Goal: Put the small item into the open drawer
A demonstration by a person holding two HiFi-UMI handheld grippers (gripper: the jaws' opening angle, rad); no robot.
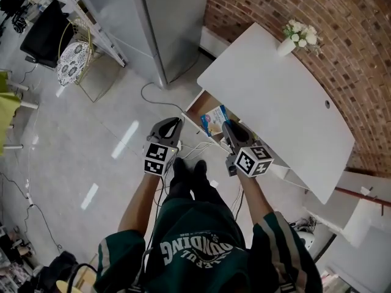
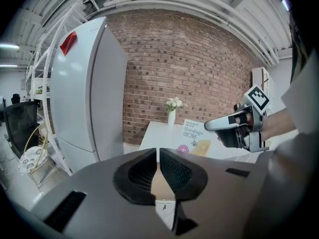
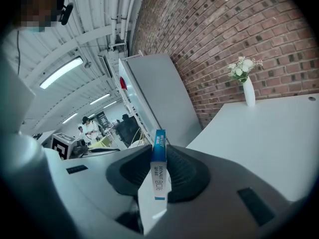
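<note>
A small blue-and-white bandage box (image 1: pixel 213 120) is clamped by my right gripper (image 1: pixel 226 126), which holds it just over the open wooden drawer (image 1: pixel 197 105) under the white table (image 1: pixel 275 90). In the right gripper view the box (image 3: pixel 158 169) stands on edge between the pads, with the gripper (image 3: pixel 159 153) shut on it. My left gripper (image 1: pixel 176 122) hangs beside the drawer's near left corner, apart from the box. Its jaws (image 2: pixel 158 156) are shut with nothing between them. The left gripper view also shows the right gripper (image 2: pixel 238 127) carrying the box (image 2: pixel 193 135).
A white vase of flowers (image 1: pixel 292 39) stands at the table's far end against the brick wall (image 1: pixel 342 17). A tall grey fridge (image 1: pixel 165 23) stands left of the table. Cables (image 1: pixel 153 96) lie on the floor near the drawer. My feet (image 1: pixel 188 173) are below the grippers.
</note>
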